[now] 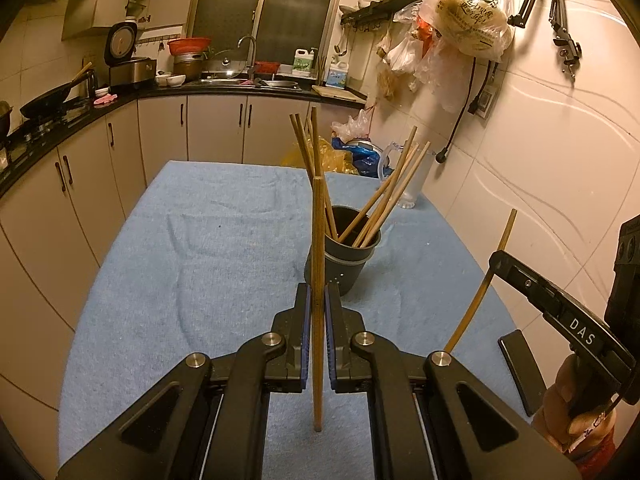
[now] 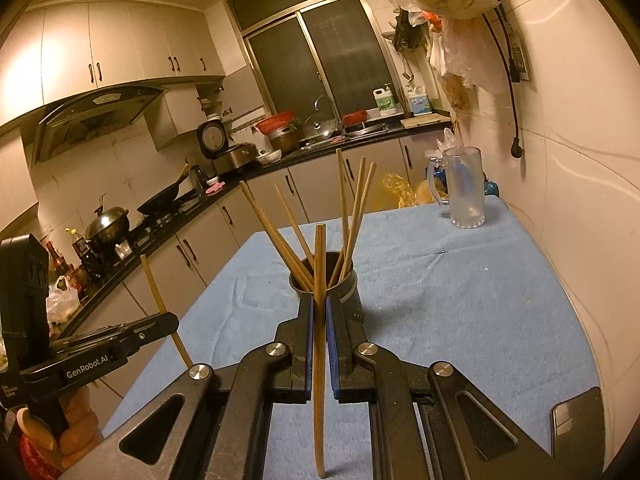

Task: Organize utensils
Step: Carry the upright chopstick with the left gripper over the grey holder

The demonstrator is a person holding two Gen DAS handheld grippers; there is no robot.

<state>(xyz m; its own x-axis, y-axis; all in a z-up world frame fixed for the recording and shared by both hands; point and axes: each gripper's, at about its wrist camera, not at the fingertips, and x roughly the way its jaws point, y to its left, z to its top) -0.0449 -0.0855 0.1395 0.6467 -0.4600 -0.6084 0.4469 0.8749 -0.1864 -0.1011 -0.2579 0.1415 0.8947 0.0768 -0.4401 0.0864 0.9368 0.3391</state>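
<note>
Both grippers are clamped on chopsticks held upright above the blue-towelled desk [image 1: 180, 240]. The left gripper [image 1: 318, 300] has its fingers clenched on one chopstick [image 1: 318, 240]; the right gripper [image 2: 319, 312] grips what looks like a pair of chopsticks [image 2: 319, 264] pressed together. The dark chopstick holder [image 1: 344, 256] stands at twelve o'clock just beyond each set of fingers, already bristling with splayed chopsticks [image 1: 384, 196]. The risk is in the drop — a lowered tip could strike those leaning sticks or the rim, glance off, or tip the holder over. A glass mug [image 2: 464, 188] stands well apart at one o'clock.
</note>
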